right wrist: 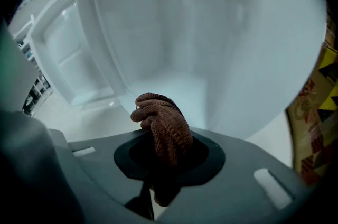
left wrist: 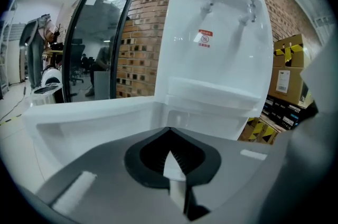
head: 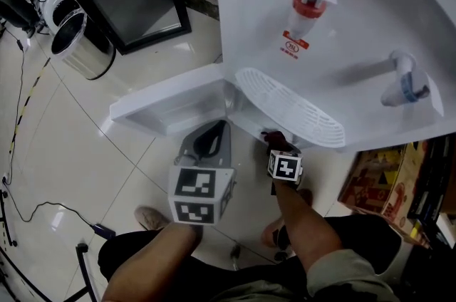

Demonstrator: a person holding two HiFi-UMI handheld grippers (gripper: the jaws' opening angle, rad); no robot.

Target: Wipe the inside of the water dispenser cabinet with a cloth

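Cloth [right wrist: 165,130], brown knit, clamped in the jaws of my right gripper [right wrist: 161,175], facing the white cabinet [right wrist: 174,43] under the drip tray [head: 288,108], my left gripper [head: 208,142] jaws fully together, empty, beside the open door [head: 167,105]

Both grippers out ahead of me: left shut on nothing, right clamped on cloth.

My left gripper [head: 211,139] points forward and a little down. Its jaws are pressed together with nothing between them, and its marker cube [head: 200,194] sits above my bare left forearm [head: 153,261]. My right gripper [head: 276,144] is near it on the right and tips down more steeply. Its jaws are part way apart, pinching a bunched brown cloth [right wrist: 162,125] that pokes out past the tips. The right marker cube [head: 285,167] rides at the end of my right forearm [head: 305,226].
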